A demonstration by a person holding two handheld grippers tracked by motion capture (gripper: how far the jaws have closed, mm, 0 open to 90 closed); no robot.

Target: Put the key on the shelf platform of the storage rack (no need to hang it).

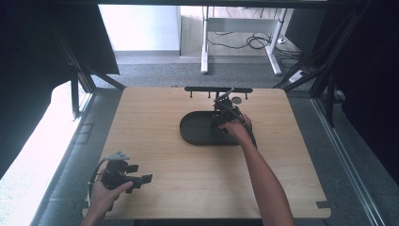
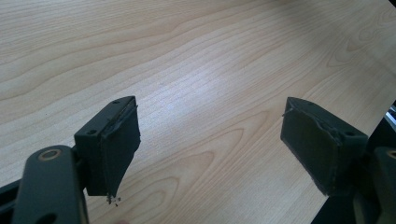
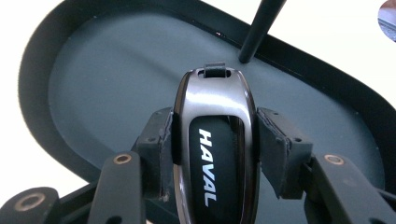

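Key fob over the tray
My right gripper point(image 3: 212, 140) clamps a glossy black HAVAL key fob point(image 3: 215, 144) above the dark oval plastic tray point(image 3: 107, 84); next, I judge, lower and release. Left gripper point(image 2: 210, 140) gapes idle

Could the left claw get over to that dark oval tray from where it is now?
Probably yes. The left claw is open over bare wood, and nothing lies between it and the dark oval tray. The right claw, holding a black key fob, crowds the tray's right end.
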